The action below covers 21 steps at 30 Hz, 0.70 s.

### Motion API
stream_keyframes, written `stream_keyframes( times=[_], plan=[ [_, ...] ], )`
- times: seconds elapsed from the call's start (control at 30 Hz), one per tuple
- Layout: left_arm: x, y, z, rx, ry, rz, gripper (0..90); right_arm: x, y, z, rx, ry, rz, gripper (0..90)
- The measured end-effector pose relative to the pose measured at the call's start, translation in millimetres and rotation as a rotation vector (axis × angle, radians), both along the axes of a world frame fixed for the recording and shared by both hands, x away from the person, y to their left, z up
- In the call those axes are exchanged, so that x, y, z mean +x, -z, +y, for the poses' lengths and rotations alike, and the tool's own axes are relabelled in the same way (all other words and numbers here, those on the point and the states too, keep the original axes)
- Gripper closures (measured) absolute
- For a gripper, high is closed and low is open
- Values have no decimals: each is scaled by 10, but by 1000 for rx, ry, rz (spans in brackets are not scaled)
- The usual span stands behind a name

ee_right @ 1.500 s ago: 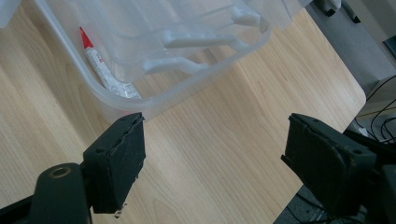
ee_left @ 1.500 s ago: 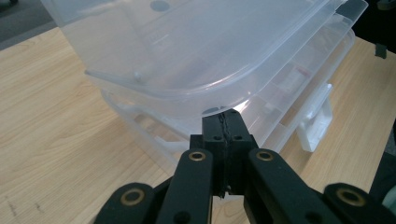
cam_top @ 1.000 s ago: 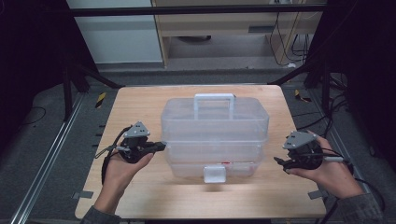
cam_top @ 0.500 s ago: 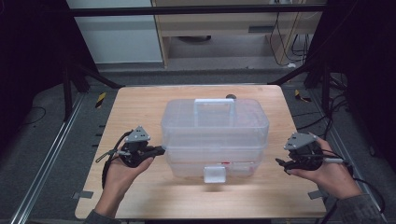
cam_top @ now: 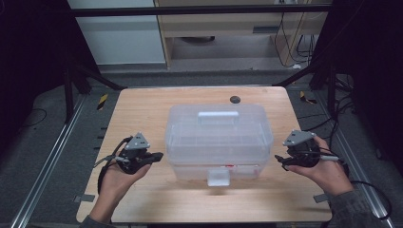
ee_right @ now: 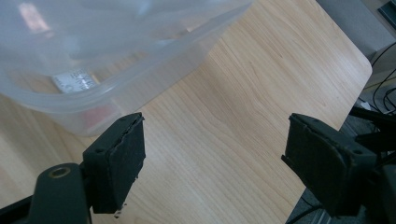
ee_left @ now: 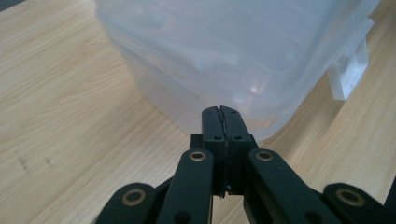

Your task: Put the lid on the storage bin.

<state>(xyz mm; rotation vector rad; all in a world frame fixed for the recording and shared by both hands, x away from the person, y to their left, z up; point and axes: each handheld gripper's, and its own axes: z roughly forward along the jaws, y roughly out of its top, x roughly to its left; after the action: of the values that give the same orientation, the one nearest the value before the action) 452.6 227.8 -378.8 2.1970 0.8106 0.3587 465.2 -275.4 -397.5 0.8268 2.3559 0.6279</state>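
Sitting mid-table, the box is a frosted, see-through plastic case with rounded corners, a moulded lid handle and a white latch on its near face; a label shows dimly through its wall in the right gripper view. Under it the table is pale wood with a fine straight grain and rounded corners. A small dark disc lies on the far edge behind the box, well apart from both hands, and nothing lies between the grippers and the box. The left gripper points at the box's left side, its black jaws pressed flat together with nothing between them, tips just beside the lower wall; whether they touch it I cannot tell. The right gripper sits near the box's right side with its ribbed black pads spread wide and bare wood between them, the box off to one side of the gap.
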Motion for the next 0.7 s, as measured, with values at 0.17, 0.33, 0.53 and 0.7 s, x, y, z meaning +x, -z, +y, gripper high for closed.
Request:
stream_keyframes(
  times=[0.17, 0.33, 0.53, 0.7],
  plan=[
    [45, 23, 241, 1, -69, -15, 898, 34, 82, -29, 3, 37, -3, 199],
    [159, 90, 344, 31, -102, -13, 898, 81, 110, -59, 23, 78, -32, 195],
    [317, 114, 349, 71, -125, -19, 899, 163, 137, -100, 54, 122, -46, 198],
    [618, 157, 296, 112, -143, -7, 900, 389, 212, -158, 124, 189, -21, 203]
  ],
)
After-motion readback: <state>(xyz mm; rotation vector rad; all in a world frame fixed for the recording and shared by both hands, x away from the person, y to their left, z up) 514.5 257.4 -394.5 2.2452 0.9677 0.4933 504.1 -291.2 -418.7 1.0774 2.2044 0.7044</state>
